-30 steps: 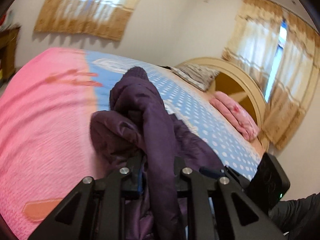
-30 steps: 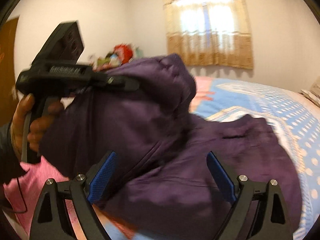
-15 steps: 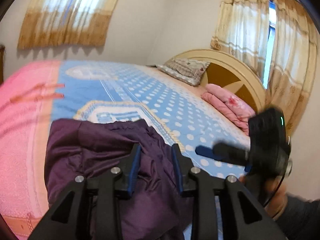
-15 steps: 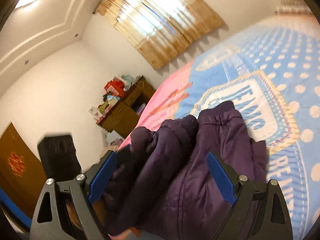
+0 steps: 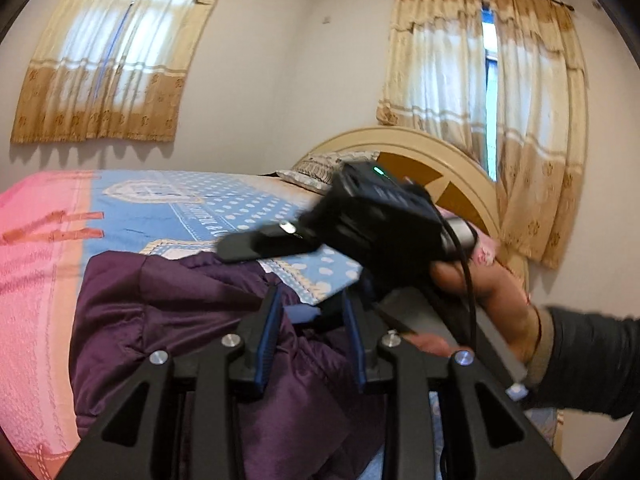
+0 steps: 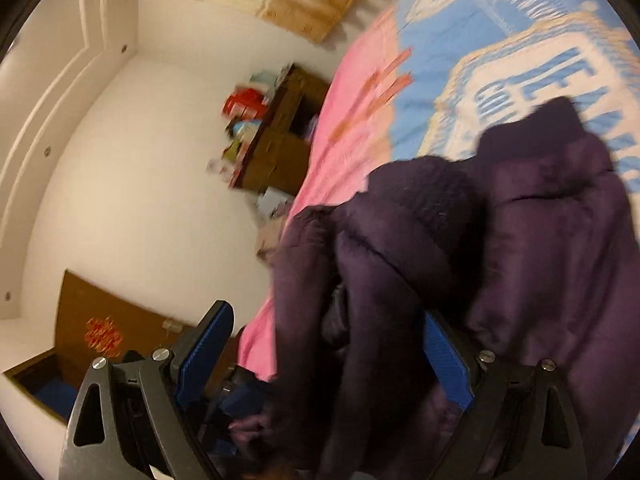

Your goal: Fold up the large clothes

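The puffy dark purple jacket (image 5: 180, 320) lies bunched on the pink and blue bed (image 5: 40, 280). It looks soft and slippery; grab a hem. Left gripper (image 5: 310, 332) fingers are slightly apart, holding nothing; right gripper (image 6: 328, 356) fingers are spread wide.

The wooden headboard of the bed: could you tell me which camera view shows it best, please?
The left wrist view: the arched headboard stands beyond the bed, partly hidden by the right tool. The right wrist view faces the other way, so the headboard is out of frame.
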Motion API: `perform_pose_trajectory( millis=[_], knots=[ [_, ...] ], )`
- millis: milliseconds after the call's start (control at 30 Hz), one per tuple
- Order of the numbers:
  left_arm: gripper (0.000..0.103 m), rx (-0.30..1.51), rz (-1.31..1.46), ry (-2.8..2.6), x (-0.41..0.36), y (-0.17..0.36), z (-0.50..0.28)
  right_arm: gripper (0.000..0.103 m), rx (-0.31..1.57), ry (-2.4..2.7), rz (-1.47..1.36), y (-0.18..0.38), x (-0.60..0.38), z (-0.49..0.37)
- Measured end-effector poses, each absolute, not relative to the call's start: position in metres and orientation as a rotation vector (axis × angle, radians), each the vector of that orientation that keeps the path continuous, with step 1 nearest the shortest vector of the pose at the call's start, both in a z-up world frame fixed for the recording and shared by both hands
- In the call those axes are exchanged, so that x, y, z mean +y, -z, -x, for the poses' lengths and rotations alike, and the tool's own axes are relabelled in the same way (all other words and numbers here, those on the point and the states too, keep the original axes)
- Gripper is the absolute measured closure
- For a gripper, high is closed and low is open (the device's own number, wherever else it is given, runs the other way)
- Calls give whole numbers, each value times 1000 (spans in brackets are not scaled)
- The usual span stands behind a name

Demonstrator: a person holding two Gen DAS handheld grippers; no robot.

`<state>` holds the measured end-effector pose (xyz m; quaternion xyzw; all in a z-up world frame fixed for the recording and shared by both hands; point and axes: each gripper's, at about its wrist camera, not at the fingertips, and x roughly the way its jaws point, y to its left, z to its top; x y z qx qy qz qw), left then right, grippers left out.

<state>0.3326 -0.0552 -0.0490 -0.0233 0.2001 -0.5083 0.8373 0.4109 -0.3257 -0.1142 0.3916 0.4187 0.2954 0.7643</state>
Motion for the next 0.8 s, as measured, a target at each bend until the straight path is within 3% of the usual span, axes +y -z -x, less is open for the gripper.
perform_pose_trajectory(
  millis=[100, 167, 200, 233, 267, 333, 500, 800],
  knots=[
    [58, 406, 35, 1074, -55, 48, -330, 15, 998, -635, -746, 112, -312, -426],
    [39, 380, -6, 1055, -58, 47, -322, 38, 1065, -624, -719, 116, -306, -434],
    [30, 371, -41, 1041, -61, 45, -317, 55, 1080, -598, -707, 118, -306, -438],
    [16, 348, -81, 1009, -64, 42, -309, 62, 1090, -589, -688, 118, -304, -440],
    [12, 318, -108, 996, -65, 38, -303, 64, 1086, -584, -656, 115, -301, -441],
    [12, 261, -156, 966, -62, 27, -288, 73, 1065, -566, -598, 107, -295, -440],
    [2, 154, -180, 871, -22, 1, -262, 82, 965, -538, -541, 91, -295, -432],
    [0, 216, 47, 757, 50, -4, -321, 85, 901, -600, -452, 38, -296, -428]
  ],
)
